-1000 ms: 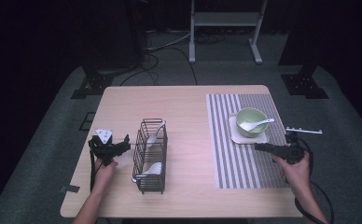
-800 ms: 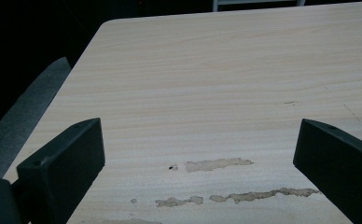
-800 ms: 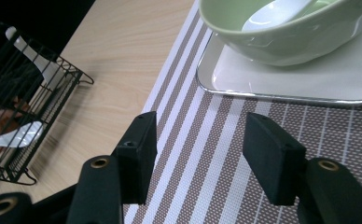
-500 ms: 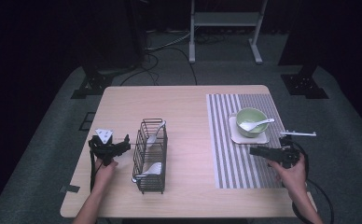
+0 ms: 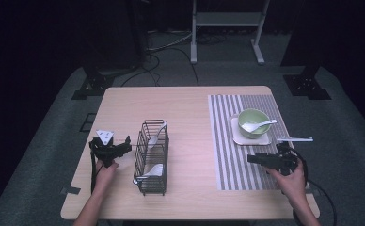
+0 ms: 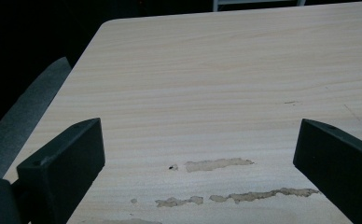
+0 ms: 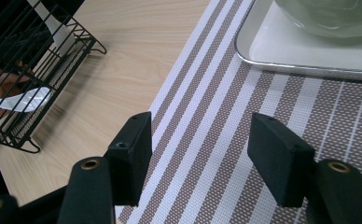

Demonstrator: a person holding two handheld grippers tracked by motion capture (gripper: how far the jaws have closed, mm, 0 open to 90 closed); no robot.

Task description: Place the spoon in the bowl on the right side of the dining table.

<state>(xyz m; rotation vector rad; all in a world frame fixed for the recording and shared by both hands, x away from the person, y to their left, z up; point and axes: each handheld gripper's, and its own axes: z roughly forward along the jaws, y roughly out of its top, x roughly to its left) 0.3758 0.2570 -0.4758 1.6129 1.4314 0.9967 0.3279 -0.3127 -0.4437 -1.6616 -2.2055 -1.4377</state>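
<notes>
Hovering over the near edge of the striped mat, the right gripper has its fingers spread apart with nothing between them; they have just been opening wider, and only the mat's brown and white stripes show in the gap. The green bowl, with a white spoon leaning in it, sits on a pale tray toward the mat's far side, just beyond these fingers and apart from them. To the mat's left, the black wire rack stands on the surface with two white spoons inside. Left of that rack, the left gripper rests low, its fingers released wide over bare wood, touching nothing.
</notes>
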